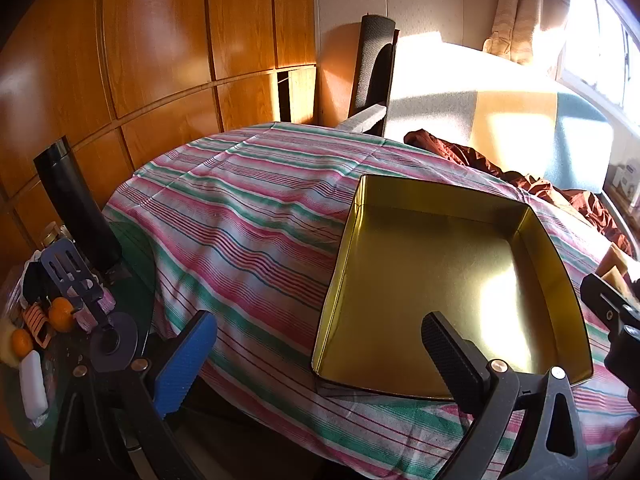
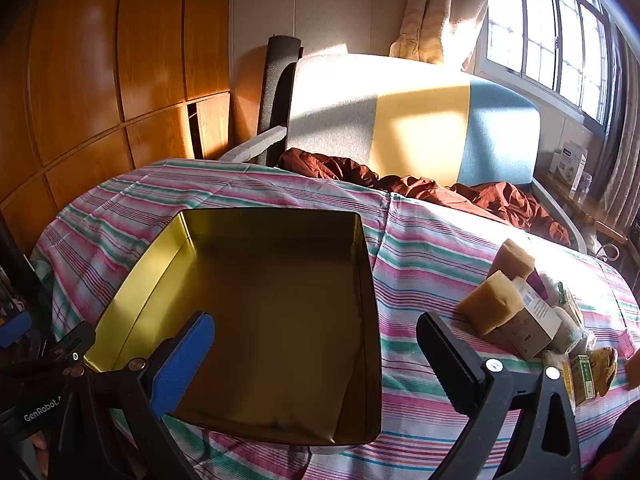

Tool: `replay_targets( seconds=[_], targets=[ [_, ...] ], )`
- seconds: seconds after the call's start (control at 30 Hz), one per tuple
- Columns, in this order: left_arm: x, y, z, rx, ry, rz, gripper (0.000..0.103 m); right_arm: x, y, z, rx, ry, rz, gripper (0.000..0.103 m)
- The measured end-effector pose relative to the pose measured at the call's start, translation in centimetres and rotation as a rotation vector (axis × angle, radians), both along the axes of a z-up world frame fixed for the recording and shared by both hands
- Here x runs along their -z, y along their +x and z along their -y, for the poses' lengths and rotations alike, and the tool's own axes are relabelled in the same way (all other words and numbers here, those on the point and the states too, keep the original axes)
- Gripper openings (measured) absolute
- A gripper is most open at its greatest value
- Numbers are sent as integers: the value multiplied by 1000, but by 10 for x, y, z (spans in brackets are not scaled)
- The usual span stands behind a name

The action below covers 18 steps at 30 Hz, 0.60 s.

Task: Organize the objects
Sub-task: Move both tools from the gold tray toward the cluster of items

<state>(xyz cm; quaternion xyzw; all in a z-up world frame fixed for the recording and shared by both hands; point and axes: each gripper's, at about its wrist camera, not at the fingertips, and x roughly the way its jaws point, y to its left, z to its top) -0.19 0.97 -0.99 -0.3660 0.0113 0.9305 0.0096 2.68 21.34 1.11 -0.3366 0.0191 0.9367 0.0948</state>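
An empty gold metal tin (image 1: 432,280) lies open on the striped cloth, also in the right wrist view (image 2: 260,300). My left gripper (image 1: 320,364) is open and empty, hovering over the tin's near left corner. My right gripper (image 2: 316,360) is open and empty above the tin's near right side. A pile of small objects sits right of the tin: two tan soap blocks (image 2: 492,300), a beige box (image 2: 536,324), a white roll (image 2: 572,320) and a green-yellow packet (image 2: 580,376).
The striped tablecloth (image 1: 248,208) covers a round table. At its left edge stand a black cylinder (image 1: 76,204), oranges (image 1: 60,312), a metal tool (image 1: 76,276) and a white bar (image 1: 32,384). A chair with rust-red cloth (image 2: 440,188) stands behind.
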Motion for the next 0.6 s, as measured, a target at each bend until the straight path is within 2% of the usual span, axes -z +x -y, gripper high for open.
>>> replay_targets(
  seconds=[0.4,0.6],
  targets=[
    [0,1,-10,37,-6,3,103,7,0,-12,-1,-6,25,103],
    [-3,-1,-23,150,57,16,103,3,2,-47,40,-1,28,103]
  ],
)
